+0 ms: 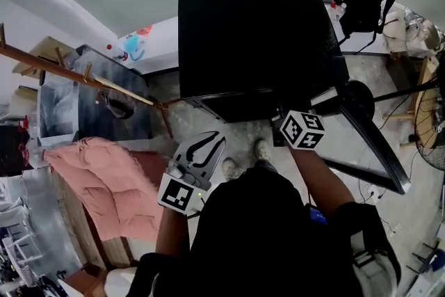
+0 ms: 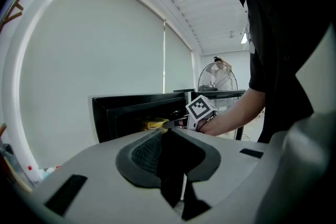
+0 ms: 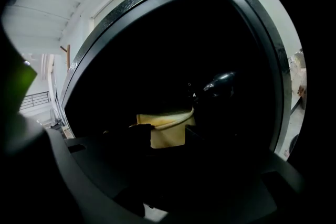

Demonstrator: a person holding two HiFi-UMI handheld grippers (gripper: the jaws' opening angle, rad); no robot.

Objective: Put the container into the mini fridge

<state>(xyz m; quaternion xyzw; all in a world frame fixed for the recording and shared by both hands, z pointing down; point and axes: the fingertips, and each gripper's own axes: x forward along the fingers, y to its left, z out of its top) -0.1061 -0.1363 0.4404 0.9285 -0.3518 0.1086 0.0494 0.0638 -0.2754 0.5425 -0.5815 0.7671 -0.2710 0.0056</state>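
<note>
Reaching into the mini fridge (image 1: 254,31) with the container (image 3: 169,138)

Person stands on the tiled floor (image 1: 208,123), facing the black mini fridge; shoes (image 1: 261,148) are just short of its front. Fridge door (image 1: 368,142) is swung open to the person's right.

Right hand-held gripper (image 3: 166,129): pushed past the fridge opening, so the inside fills the right gripper view and is very dark. Jaws stand fairly wide, one against each side of the pale yellow container, gripping it. Container is inside the fridge cavity, near the front and roughly upright. Whether its base rests on a shelf I cannot tell; too dark. A dim rounded object sits deeper in, up and to the right of the container; not identifiable.

From the head view only the right gripper's marker cube (image 1: 302,129) and the forearm show at the fridge mouth; the jaws are hidden under the fridge top.

Left hand-held gripper (image 1: 218,138): outside the fridge, to the left of the opening, pointing toward it. Jaws nearly closed, nothing between them. Its own view shows the open fridge front, the yellow container inside and the right gripper's cube beside it.

Surroundings: pink quilt (image 1: 104,184) at the left, black backpack (image 1: 365,3) behind the fridge, standing fan (image 2: 217,77) in the background.
</note>
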